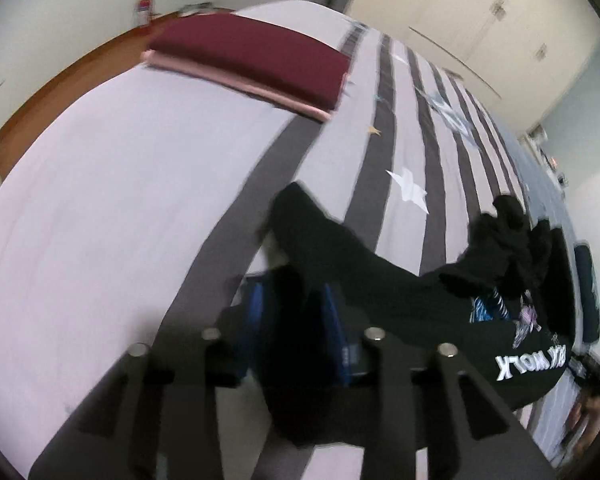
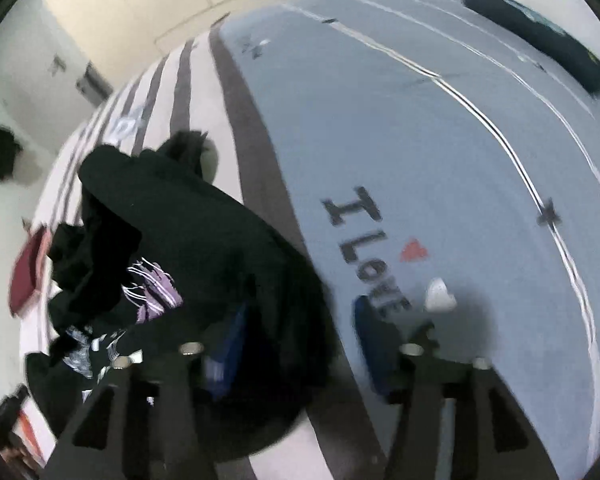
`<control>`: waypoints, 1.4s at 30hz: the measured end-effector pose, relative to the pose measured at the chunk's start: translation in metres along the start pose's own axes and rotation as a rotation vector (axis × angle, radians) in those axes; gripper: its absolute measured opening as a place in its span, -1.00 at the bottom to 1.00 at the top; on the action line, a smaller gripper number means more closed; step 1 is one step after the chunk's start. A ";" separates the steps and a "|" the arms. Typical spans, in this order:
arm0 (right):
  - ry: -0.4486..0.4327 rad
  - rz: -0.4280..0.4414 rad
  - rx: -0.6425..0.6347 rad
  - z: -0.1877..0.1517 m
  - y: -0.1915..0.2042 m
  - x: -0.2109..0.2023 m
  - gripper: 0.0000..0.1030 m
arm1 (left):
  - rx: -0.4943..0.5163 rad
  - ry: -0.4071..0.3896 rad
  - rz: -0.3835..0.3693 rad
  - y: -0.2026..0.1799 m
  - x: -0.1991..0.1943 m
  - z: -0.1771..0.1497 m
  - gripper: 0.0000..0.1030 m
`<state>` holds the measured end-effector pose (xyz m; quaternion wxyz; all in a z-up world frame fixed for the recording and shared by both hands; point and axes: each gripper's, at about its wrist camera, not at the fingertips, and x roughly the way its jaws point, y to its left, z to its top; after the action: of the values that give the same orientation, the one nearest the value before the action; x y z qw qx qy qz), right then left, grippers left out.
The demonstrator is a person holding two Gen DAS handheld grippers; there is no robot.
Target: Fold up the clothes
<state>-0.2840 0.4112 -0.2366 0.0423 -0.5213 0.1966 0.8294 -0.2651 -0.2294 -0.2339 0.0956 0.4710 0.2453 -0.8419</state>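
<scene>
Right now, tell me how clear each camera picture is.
Left wrist view: strong fisheye bend, motion smear on the black shirt and the folded red cloth. Right wrist view: blurrier still, the bedspread lettering smeared, a soft shadow under the right gripper.

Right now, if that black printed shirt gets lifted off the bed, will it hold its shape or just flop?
Probably flop: the black shirt already sags and bunches in folds between the left gripper and the bed. It looks light, thin fabric. It seems unlikely to slide far, being crumpled on the cloth cover.
</scene>
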 end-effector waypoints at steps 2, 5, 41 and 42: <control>0.003 0.053 0.046 -0.013 -0.014 -0.007 0.04 | -0.003 0.016 -0.038 -0.003 -0.014 -0.020 -0.37; 0.019 0.102 0.026 -0.034 -0.019 -0.010 0.03 | 0.063 0.113 -0.115 -0.026 -0.017 -0.064 -0.37; 0.059 0.247 -0.258 -0.058 0.068 0.015 0.03 | 0.171 0.129 -0.235 -0.126 0.032 -0.085 -0.37; 0.064 0.244 -0.255 -0.065 0.063 0.012 0.03 | 0.171 0.138 -0.245 -0.131 0.035 -0.092 -0.37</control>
<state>-0.2516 0.3277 -0.2542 -0.1315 -0.5207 0.1527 0.8296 -0.2668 -0.0676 -0.2612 -0.0651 0.5008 0.2342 -0.8307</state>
